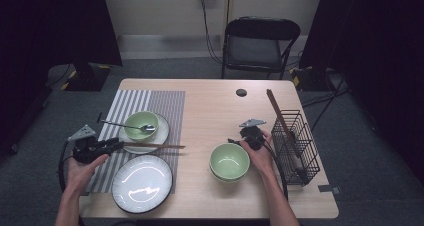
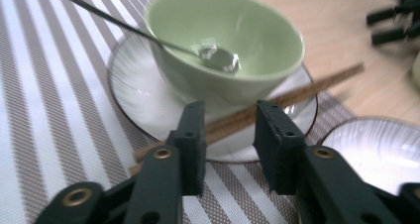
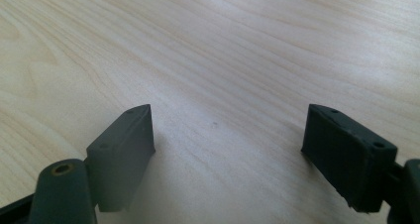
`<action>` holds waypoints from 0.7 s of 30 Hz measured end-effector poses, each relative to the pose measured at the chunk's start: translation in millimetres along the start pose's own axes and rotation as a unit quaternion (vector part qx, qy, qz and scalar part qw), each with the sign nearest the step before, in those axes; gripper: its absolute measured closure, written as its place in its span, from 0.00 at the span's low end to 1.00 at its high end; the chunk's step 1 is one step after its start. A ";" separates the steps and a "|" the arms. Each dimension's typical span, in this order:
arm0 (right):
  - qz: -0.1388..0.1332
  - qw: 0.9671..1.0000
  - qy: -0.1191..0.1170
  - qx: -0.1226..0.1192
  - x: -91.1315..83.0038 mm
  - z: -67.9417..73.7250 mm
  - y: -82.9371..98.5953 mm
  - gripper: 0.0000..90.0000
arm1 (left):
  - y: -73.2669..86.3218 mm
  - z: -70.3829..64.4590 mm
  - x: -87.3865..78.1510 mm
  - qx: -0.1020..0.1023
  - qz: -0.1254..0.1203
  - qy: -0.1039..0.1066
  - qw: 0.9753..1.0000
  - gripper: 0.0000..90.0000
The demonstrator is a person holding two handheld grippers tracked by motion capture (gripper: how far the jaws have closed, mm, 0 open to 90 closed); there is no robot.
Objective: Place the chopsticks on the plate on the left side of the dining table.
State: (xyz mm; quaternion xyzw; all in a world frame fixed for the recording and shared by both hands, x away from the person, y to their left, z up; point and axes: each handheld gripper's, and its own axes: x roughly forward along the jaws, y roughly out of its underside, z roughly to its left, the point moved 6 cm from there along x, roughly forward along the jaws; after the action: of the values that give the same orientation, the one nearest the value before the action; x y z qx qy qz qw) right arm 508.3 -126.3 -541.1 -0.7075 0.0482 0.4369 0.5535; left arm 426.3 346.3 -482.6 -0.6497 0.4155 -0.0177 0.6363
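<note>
The left gripper (image 2: 225,135) has its jaws parted around a pair of wooden chopsticks (image 2: 277,102), which lie across the rim of the small plate (image 2: 133,95) under a green bowl (image 2: 223,45). A spoon (image 2: 218,58) rests in that bowl. The right gripper (image 3: 225,149), spread wide and holding nothing, hovers over bare table (image 3: 223,45) well apart from the plate.

A large white plate (image 1: 142,183) sits at the table's (image 1: 210,106) near-left corner. Two stacked green bowls (image 1: 229,162) stand nearer the front edge; a black wire rack (image 1: 296,146) lines the right edge.
</note>
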 end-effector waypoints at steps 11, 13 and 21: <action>0.000 1.000 0.000 0.000 0.0 -0.1 0.0 0.21 | 19.0 25.1 -12.3 -0.012 0.015 -0.051 0.999 0.40; 0.000 1.000 0.000 0.000 0.0 0.0 0.0 0.21 | 22.6 25.1 -8.5 -0.010 0.022 -0.047 0.999 0.37; 0.000 1.000 0.000 0.000 0.0 0.0 0.0 0.21 | 25.4 23.7 5.5 0.004 0.039 -0.051 0.998 0.36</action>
State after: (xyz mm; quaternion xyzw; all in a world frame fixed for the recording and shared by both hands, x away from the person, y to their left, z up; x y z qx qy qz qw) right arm 508.4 -126.3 -541.1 -0.7076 0.0479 0.4367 0.5534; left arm 429.9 366.4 -511.2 -0.6304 0.4075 0.0387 0.6596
